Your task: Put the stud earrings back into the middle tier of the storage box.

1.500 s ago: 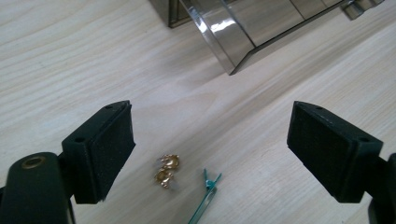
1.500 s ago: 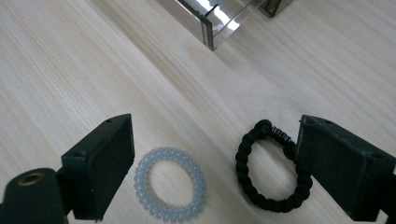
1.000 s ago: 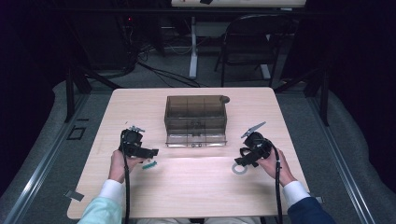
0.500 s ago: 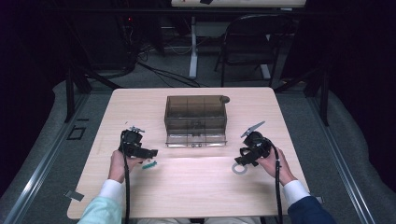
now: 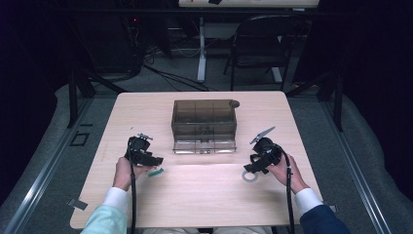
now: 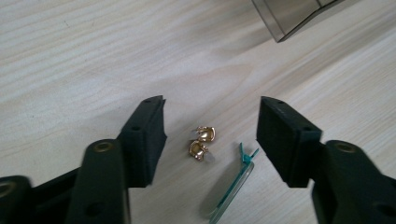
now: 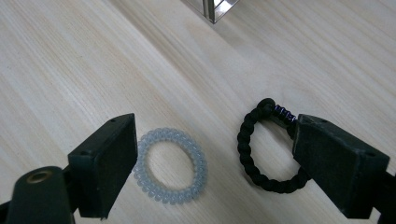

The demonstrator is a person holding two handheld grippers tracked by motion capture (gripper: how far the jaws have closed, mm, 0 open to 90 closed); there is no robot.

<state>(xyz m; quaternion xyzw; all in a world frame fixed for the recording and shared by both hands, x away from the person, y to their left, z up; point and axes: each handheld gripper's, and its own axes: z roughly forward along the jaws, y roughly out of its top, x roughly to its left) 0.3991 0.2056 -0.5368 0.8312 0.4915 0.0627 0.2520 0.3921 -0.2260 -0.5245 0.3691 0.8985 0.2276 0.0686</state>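
Left tongs [image 5: 155, 160] low over the tabletop [image 5: 204, 195], at its left front, held in the left hand [image 5: 127, 170]. In the left gripper view, left tongs [image 6: 210, 135] spread wide, holding nothing. Between the jaws, flat on the wood: two small gold earrings [image 6: 201, 141], touching each other, nearer the left jaw. Just right of those, a teal clip [image 6: 236, 179], lying slantwise, its forked end close to the right jaw but apart from it. Same clip [image 5: 156, 172] seen from the high view as a small teal sliver just beside the tongs.

Mid-tabletop, farther back: a smoky clear box [image 5: 204, 124], divided into compartments, front flap down toward the person. One corner of the box [image 6: 299, 16] at the top of the left gripper view.

Right tongs [image 5: 251, 167] at the right front, in the right hand [image 5: 282, 168], also low over the wood. In the right gripper view, right tongs [image 7: 212, 161] open wide and empty. Between the jaws, two hair ties lying flat and apart: a clear coil [image 7: 170, 165], its edge tucked under the left jaw, and a black braided tie [image 7: 247, 149], partly hidden by the right jaw. Contact with either jaw: cannot tell. Clear coil [image 5: 250, 175] showing in the high view as a pale ring right by the tongs.
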